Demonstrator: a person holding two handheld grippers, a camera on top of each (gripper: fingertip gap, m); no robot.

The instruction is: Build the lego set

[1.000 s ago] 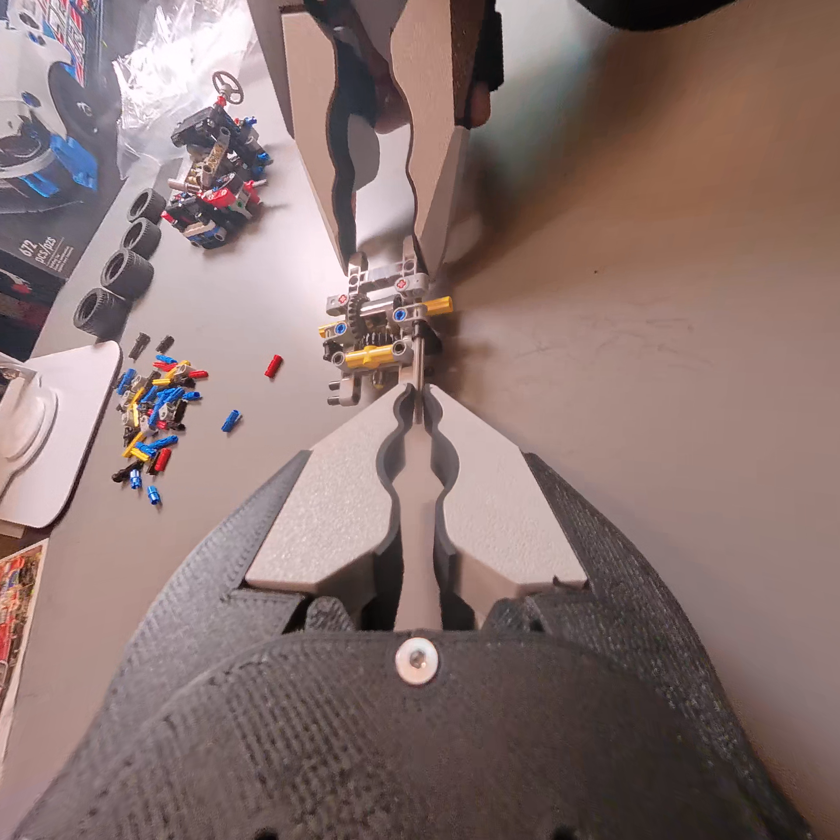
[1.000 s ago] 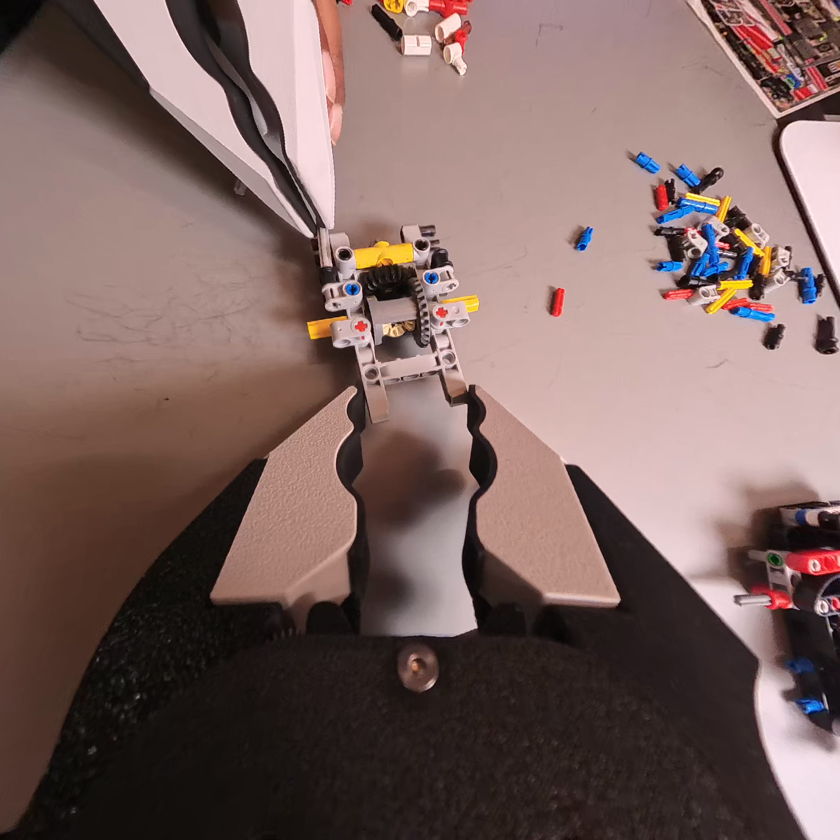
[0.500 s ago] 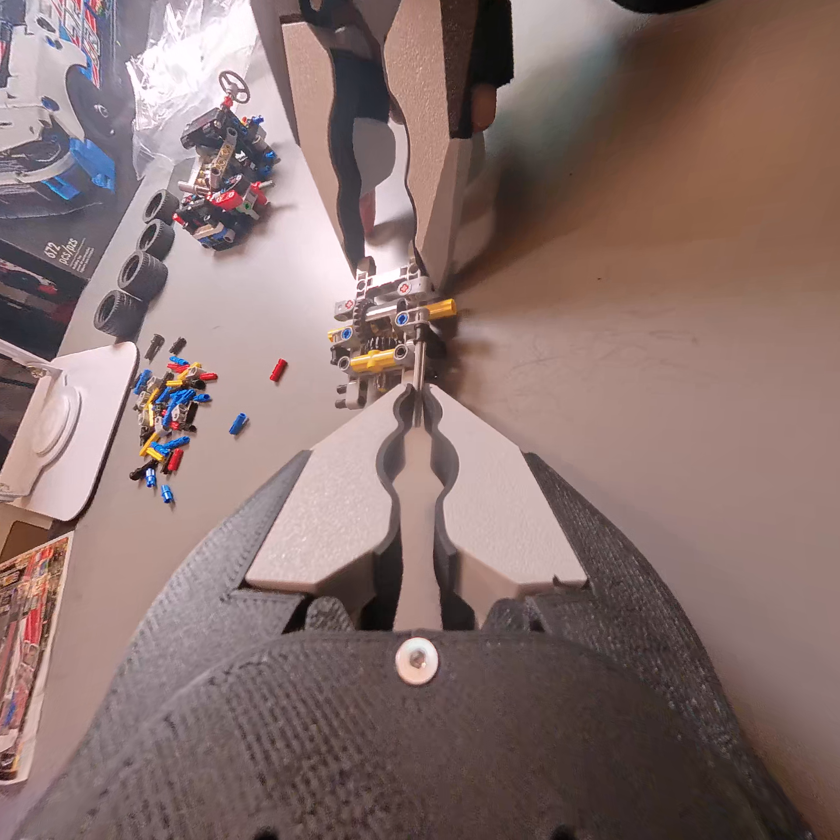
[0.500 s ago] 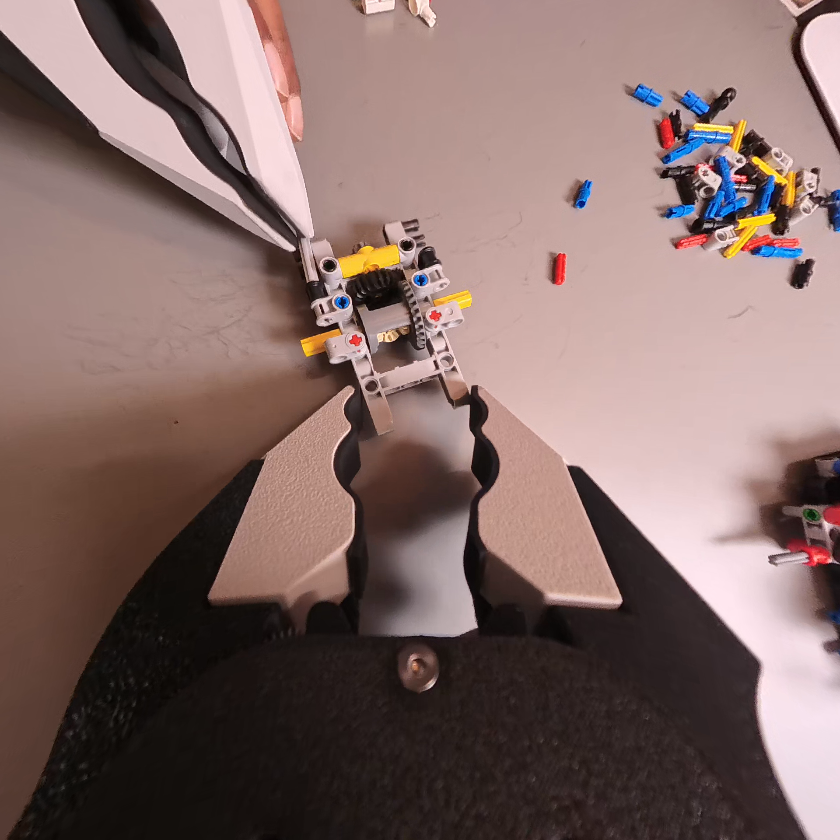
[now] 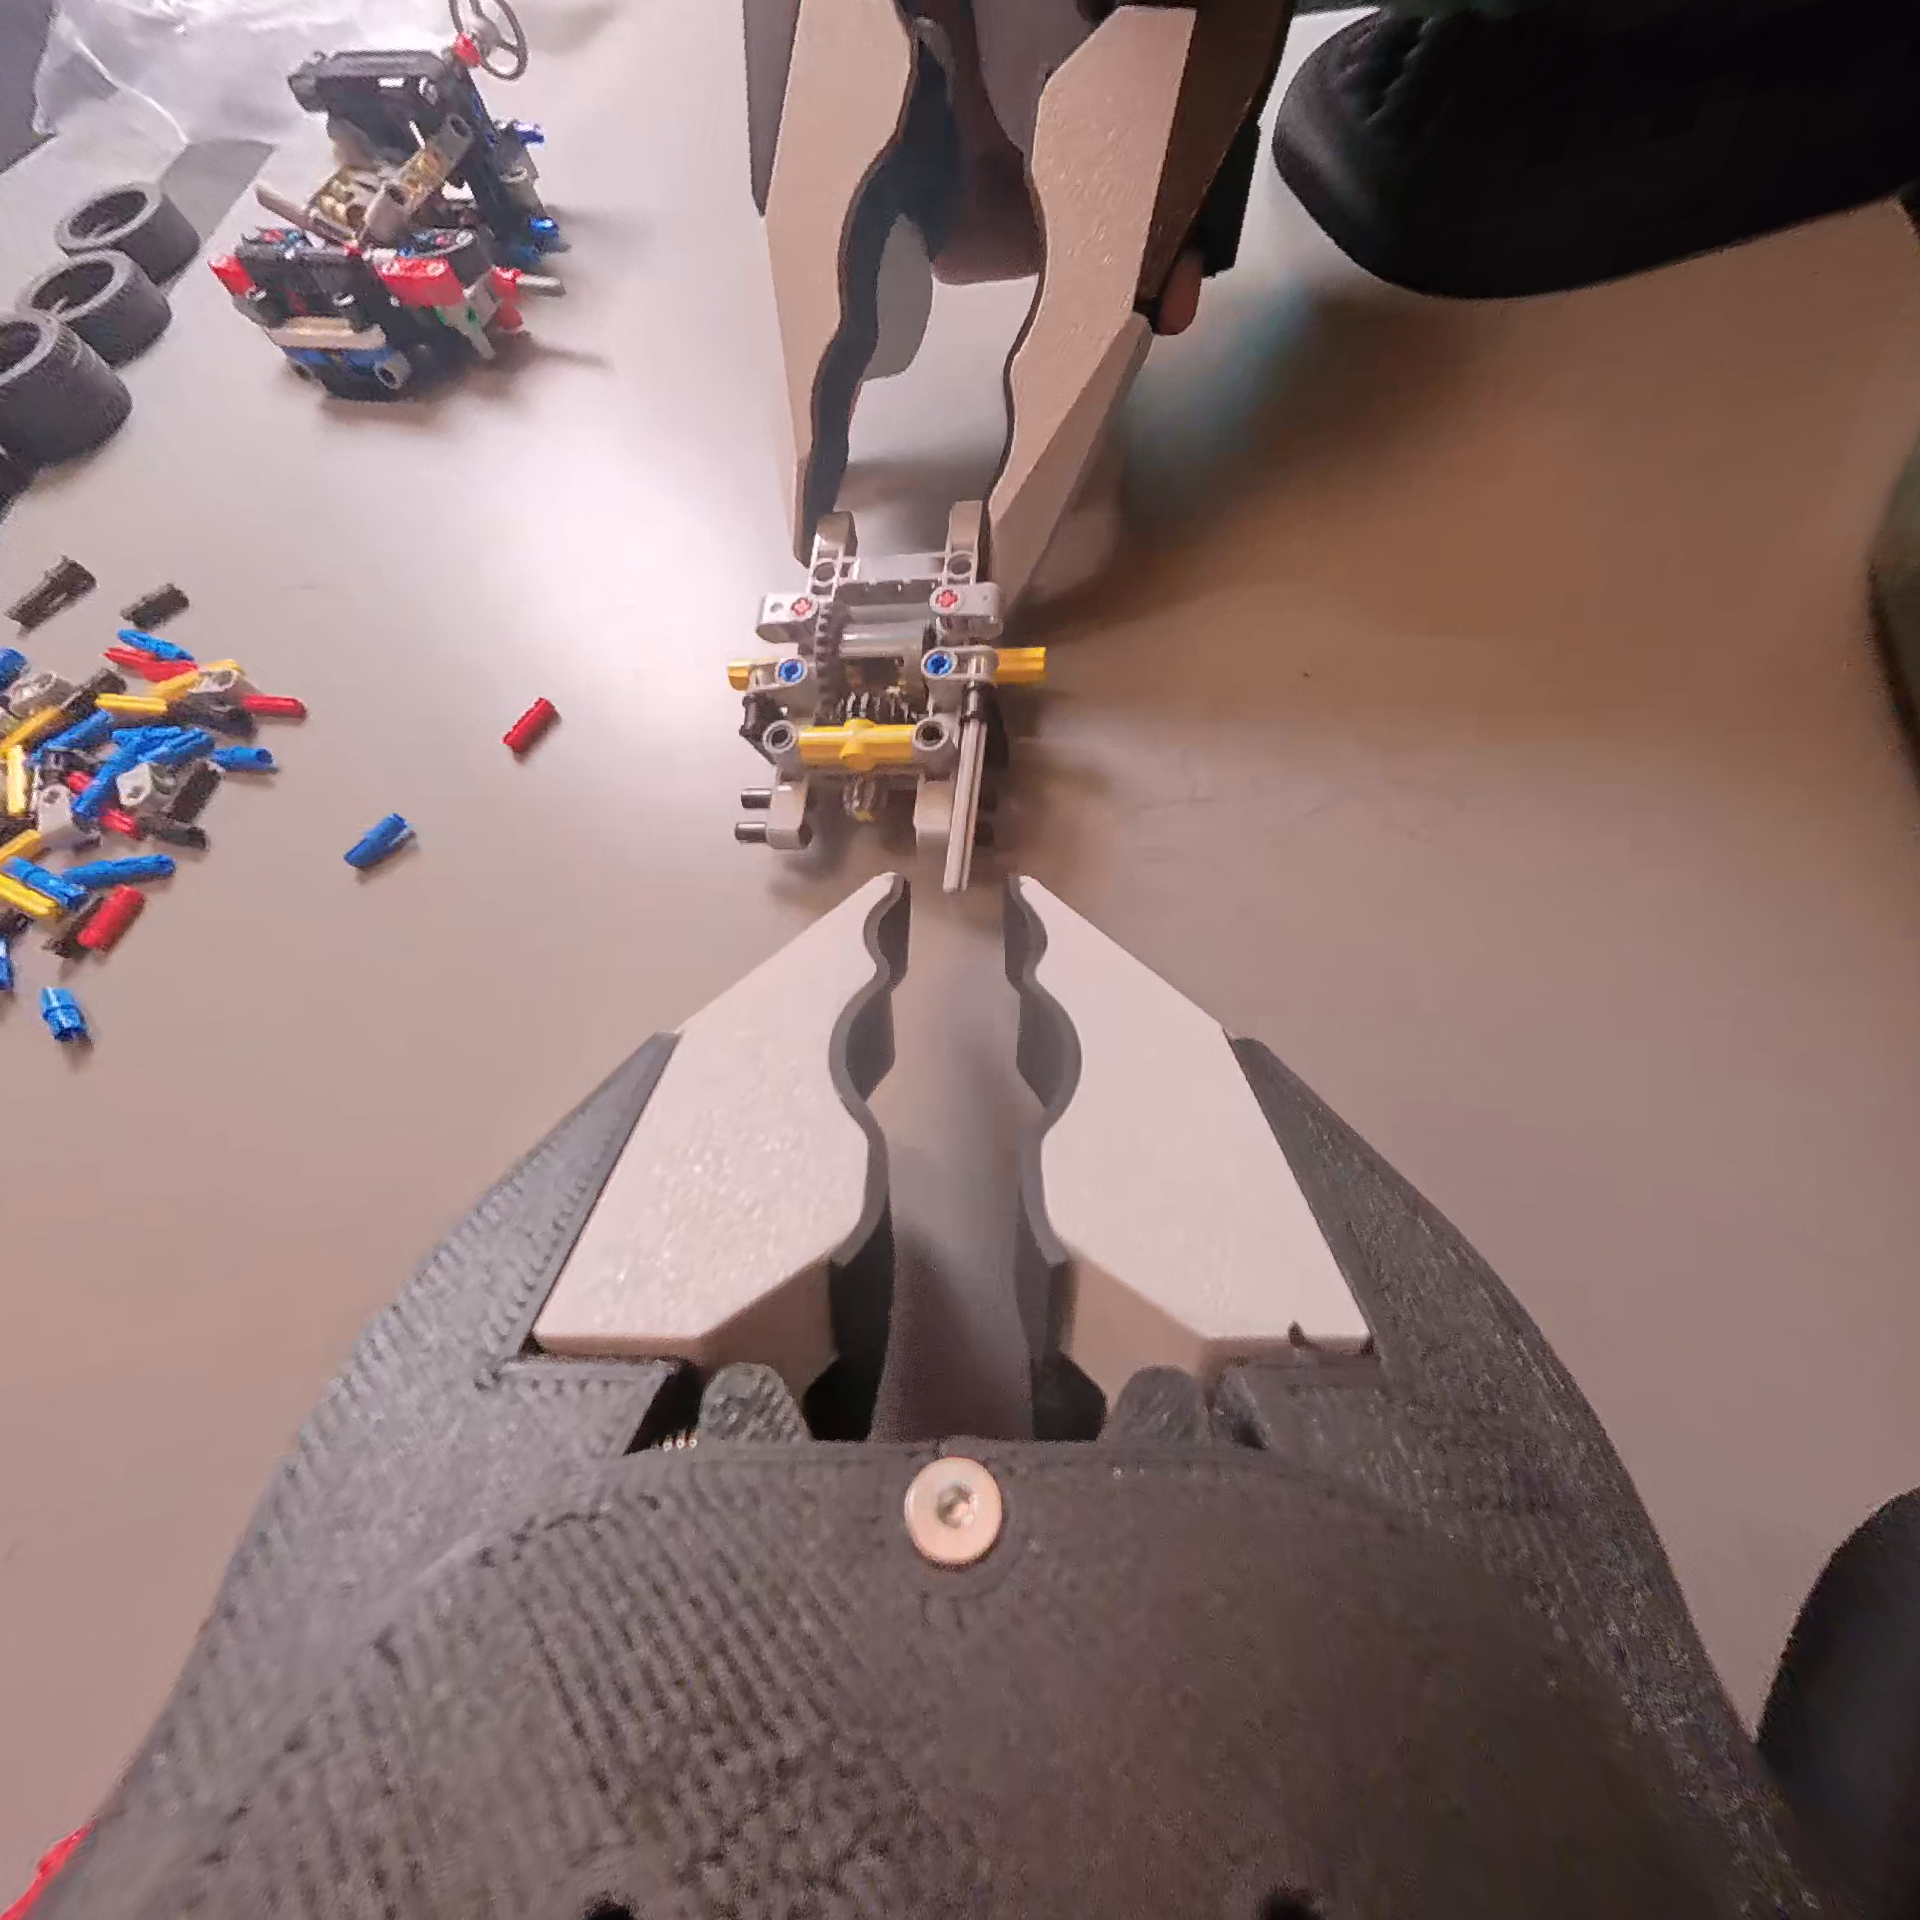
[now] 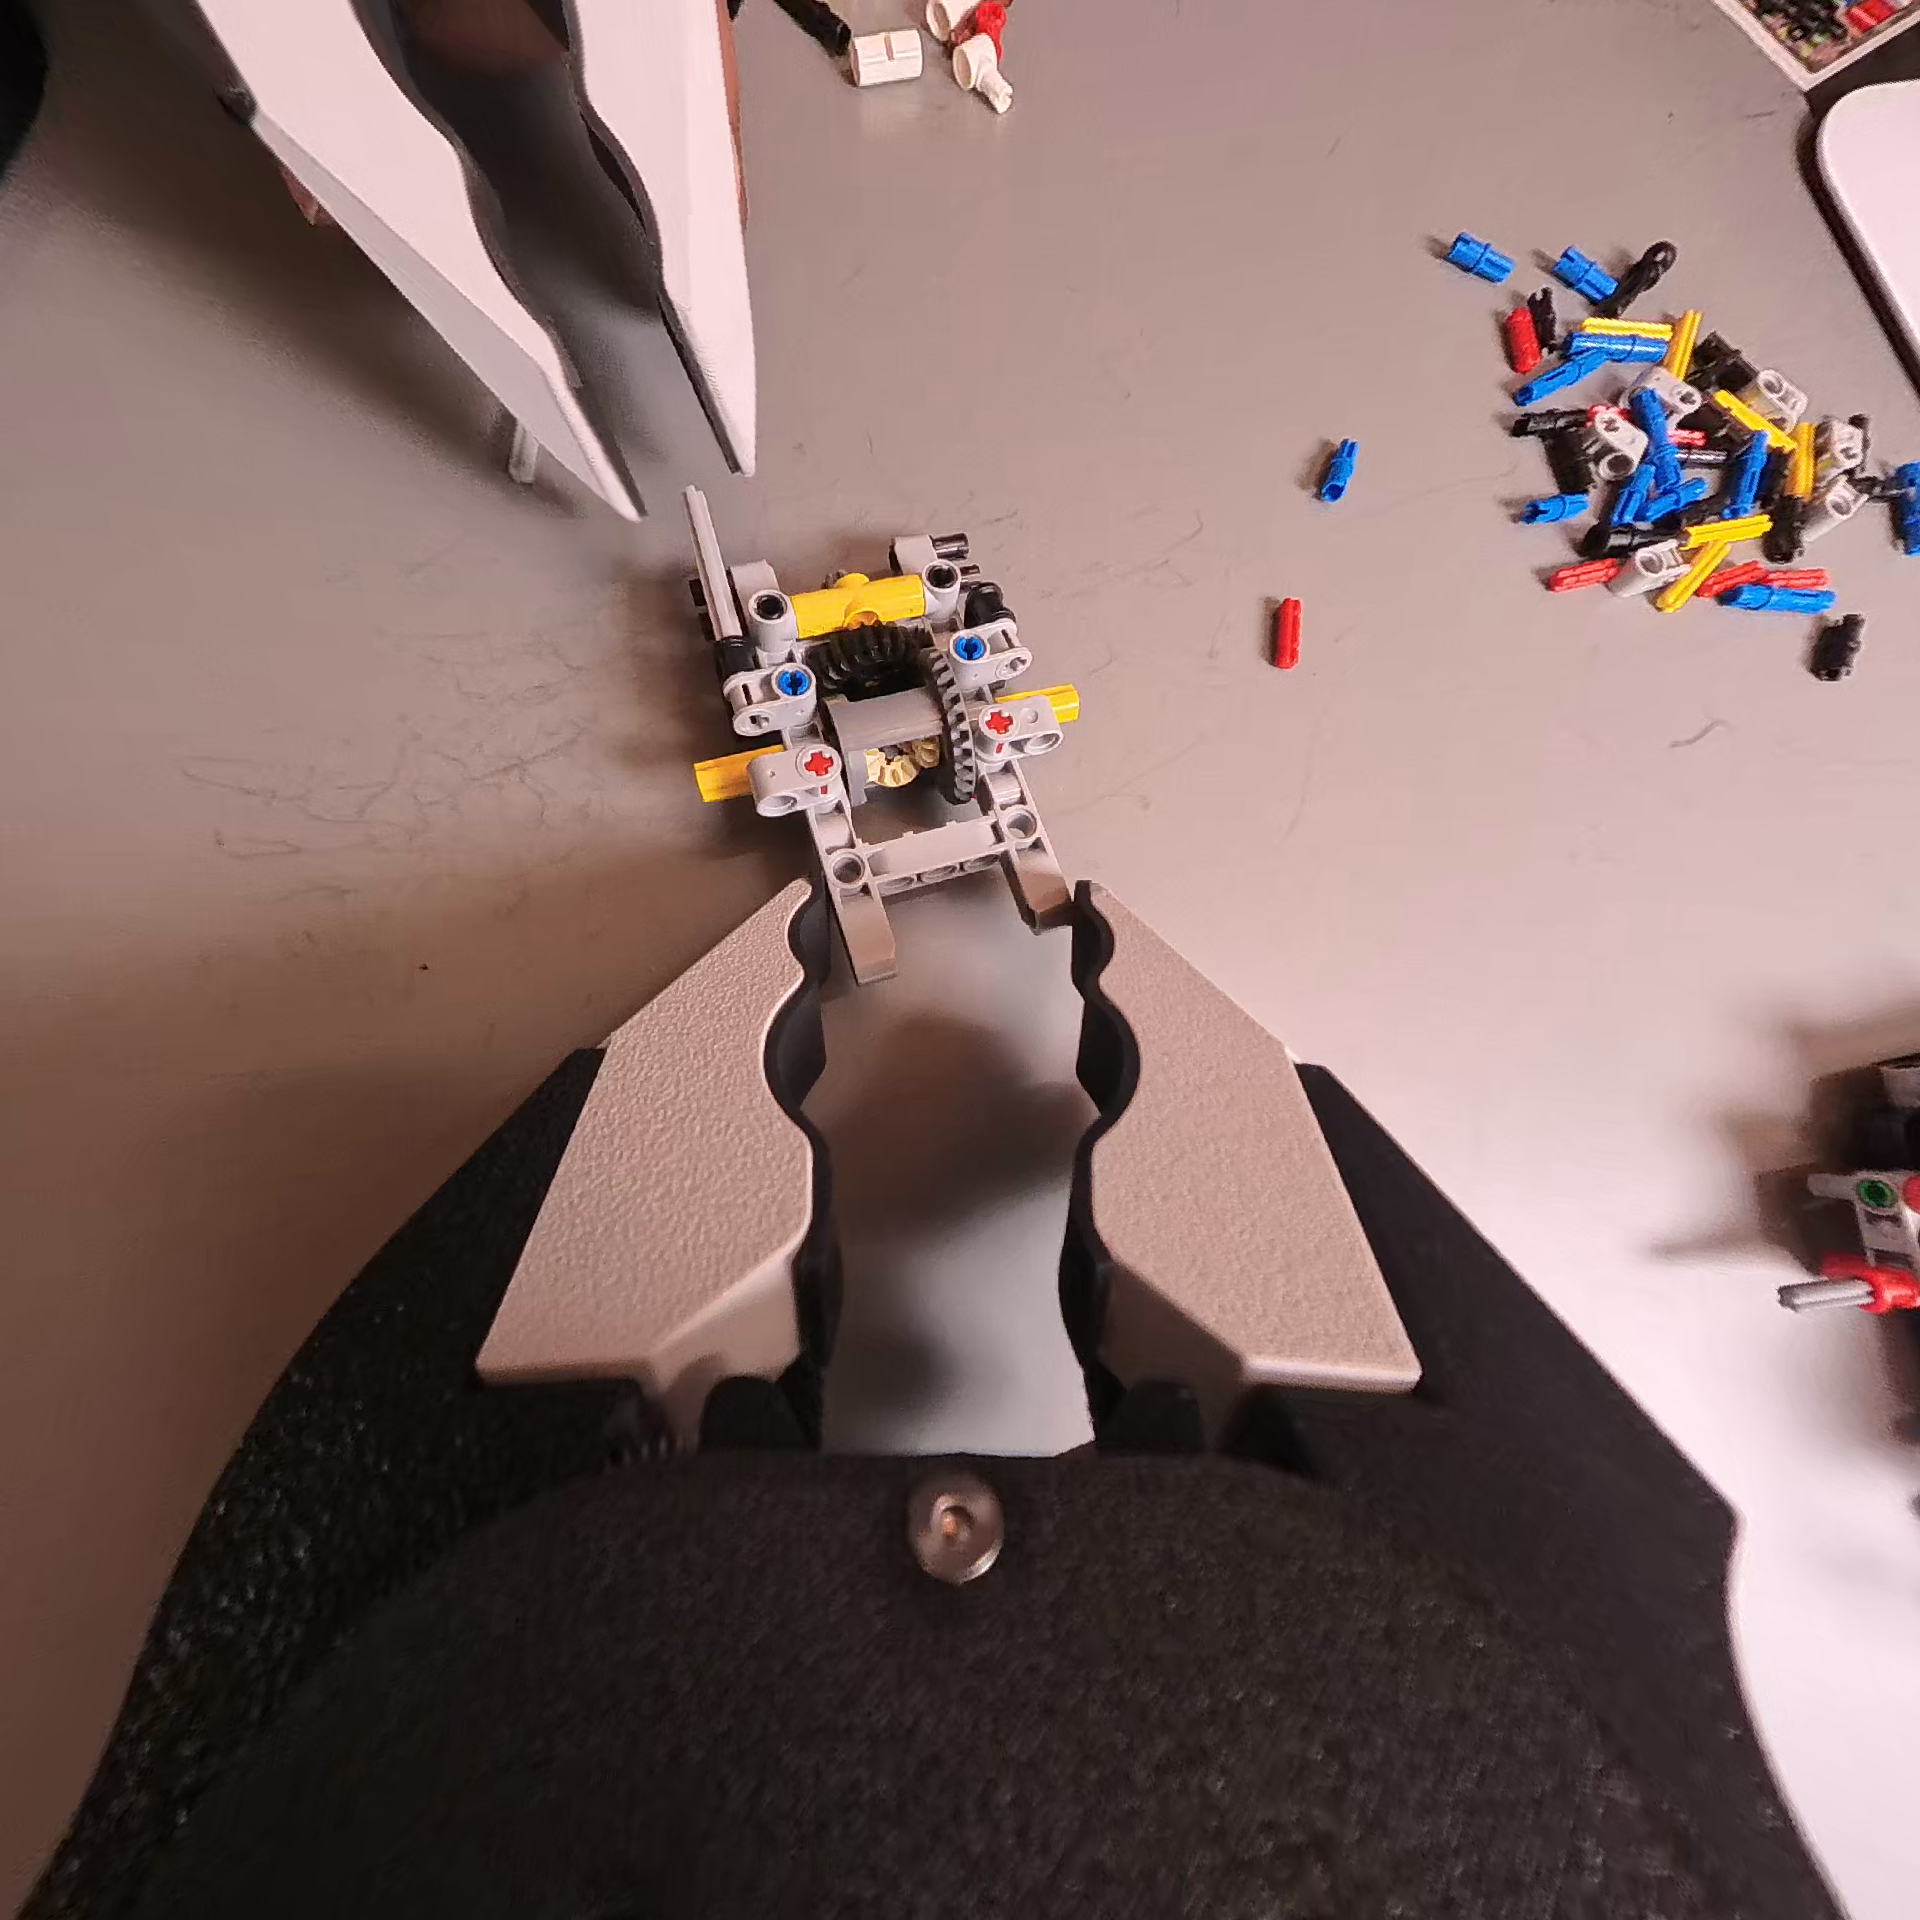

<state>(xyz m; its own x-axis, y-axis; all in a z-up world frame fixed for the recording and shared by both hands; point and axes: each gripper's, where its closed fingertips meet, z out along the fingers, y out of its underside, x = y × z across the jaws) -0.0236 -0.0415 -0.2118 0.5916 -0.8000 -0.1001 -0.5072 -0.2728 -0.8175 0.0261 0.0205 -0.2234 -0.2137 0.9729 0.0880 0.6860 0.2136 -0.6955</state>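
Observation:
A small grey gear assembly [image 5: 878,686] with yellow axles and a black gear lies on the grey table; it also shows in the right wrist view [image 6: 883,717]. A thin grey axle [image 5: 966,800] sticks out of its side toward my left gripper [image 5: 958,888]. That gripper is open, with the axle's end just between its tips and not touched. It also shows in the right wrist view [image 6: 686,483], by the axle [image 6: 712,561]. My right gripper [image 6: 943,896] is shut on the assembly's two grey frame legs; it shows in the left wrist view [image 5: 909,520].
A pile of small coloured pins [image 5: 104,758] [image 6: 1704,457] lies to one side, with a loose red pin [image 6: 1286,631] and a blue pin [image 6: 1337,470] nearer. A part-built chassis [image 5: 384,260] [image 6: 1870,1226] and black tyres [image 5: 94,301] stand farther off. White pieces [image 6: 935,47] lie at the far edge. The grippers' ends are close to 9 cm from one another.
My left gripper has opened, let go of the grey axle and drawn back slightly. The axle stays in the assembly. My right gripper keeps its hold on the frame legs.

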